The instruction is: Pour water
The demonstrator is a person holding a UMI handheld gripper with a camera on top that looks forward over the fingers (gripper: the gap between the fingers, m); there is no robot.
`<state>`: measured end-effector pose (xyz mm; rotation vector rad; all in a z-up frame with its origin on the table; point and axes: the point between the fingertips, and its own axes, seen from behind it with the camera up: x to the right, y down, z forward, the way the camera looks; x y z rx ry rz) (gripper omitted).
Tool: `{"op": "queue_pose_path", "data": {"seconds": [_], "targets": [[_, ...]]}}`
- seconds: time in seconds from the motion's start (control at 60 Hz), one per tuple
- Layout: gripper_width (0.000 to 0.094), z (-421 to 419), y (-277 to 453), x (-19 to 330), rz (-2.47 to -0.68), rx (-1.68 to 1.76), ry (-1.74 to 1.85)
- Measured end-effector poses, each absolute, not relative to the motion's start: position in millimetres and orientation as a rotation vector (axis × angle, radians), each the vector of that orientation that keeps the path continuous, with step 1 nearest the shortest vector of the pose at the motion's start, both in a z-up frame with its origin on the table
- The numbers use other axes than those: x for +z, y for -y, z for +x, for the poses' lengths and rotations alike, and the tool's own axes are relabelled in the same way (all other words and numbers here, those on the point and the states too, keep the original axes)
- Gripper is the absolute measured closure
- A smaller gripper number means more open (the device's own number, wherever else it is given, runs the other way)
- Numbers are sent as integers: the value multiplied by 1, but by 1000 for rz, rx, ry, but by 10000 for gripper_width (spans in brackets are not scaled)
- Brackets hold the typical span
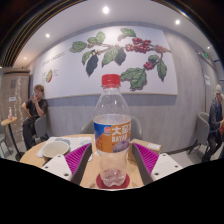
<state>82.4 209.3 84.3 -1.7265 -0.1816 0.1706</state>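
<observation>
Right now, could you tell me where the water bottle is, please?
In the gripper view, the water bottle stands upright between the jaws on the round table, just behind a small glass.

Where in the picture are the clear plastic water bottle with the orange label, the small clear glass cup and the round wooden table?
clear plastic water bottle (112,110), gripper view, its shoulder.
small clear glass cup (112,180), gripper view, its rim.
round wooden table (82,142), gripper view, bare top.

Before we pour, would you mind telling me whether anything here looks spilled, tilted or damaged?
Nothing stands out. The water bottle stands upright between the gripper fingers, cap on and label intact. The round table shows no spill, and a plate lies flat on it.
</observation>
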Motion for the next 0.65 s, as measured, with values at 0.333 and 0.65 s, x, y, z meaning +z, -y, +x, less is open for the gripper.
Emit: {"op": "queue_pose_path", "data": {"seconds": [0.333,0.65], "targets": [[87,73,-94,86,-1744,221,239],[84,52,-5,78,-1782,394,314]]}}
